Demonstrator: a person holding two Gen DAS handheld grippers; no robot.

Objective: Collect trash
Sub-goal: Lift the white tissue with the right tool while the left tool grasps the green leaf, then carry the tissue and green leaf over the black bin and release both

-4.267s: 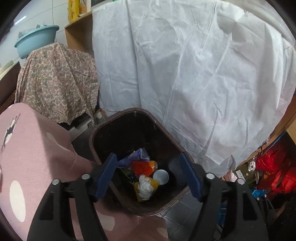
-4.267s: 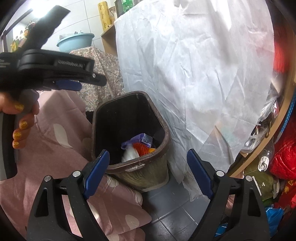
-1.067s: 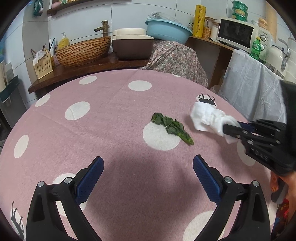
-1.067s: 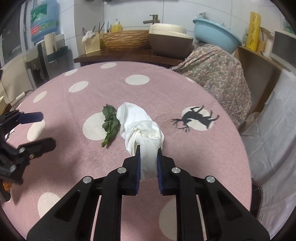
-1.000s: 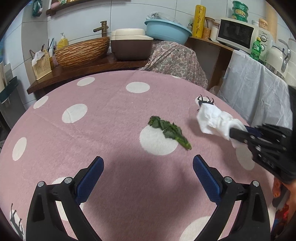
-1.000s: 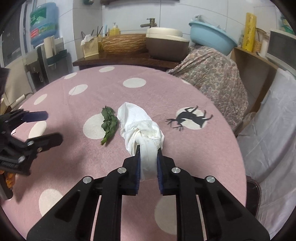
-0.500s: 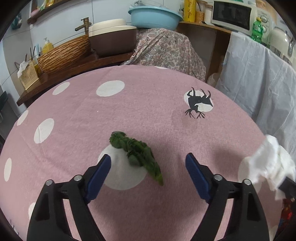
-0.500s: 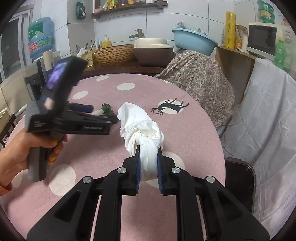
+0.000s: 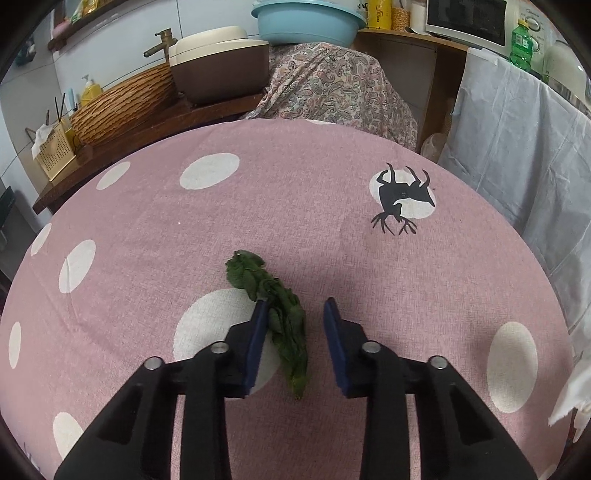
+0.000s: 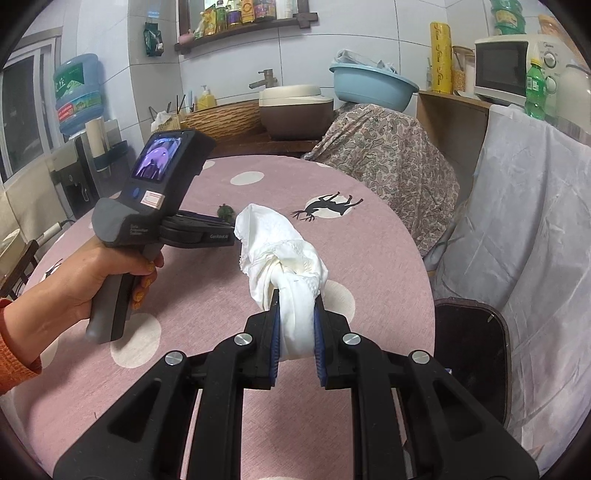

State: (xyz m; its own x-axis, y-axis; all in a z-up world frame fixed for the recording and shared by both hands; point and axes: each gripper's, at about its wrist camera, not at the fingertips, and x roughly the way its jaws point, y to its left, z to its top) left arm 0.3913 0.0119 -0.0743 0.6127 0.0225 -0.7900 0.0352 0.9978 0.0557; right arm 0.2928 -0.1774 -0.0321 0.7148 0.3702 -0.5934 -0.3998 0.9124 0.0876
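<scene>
My left gripper (image 9: 293, 314) sits low over the table with its blue pads spread apart, one on each side of the wilted green leaves (image 9: 280, 317). The left pad touches the leaves' edge; the right pad stands clear of them, so nothing is pinched. The leaves lie across a white dot of the pink dotted tablecloth (image 9: 147, 236), their stalk end pointing back toward me.

My right gripper (image 10: 295, 314) is pressed tight on a crumpled white tissue wad (image 10: 284, 254), which bulges up and forward from between the pads and hangs above the cloth. In this view my left hand (image 10: 96, 280) grips the grey handle of the other tool, whose fingers reach out behind the wad toward the leaves (image 10: 225, 211).

Off the table's right edge stands the dark brown trash bin (image 10: 472, 347), below a white sheet (image 10: 535, 229) draped over the furniture. A black deer print (image 9: 400, 201) marks the cloth farther out, and beyond it a paisley cloth (image 9: 332, 85) with a blue basin (image 9: 308, 16) on top.
</scene>
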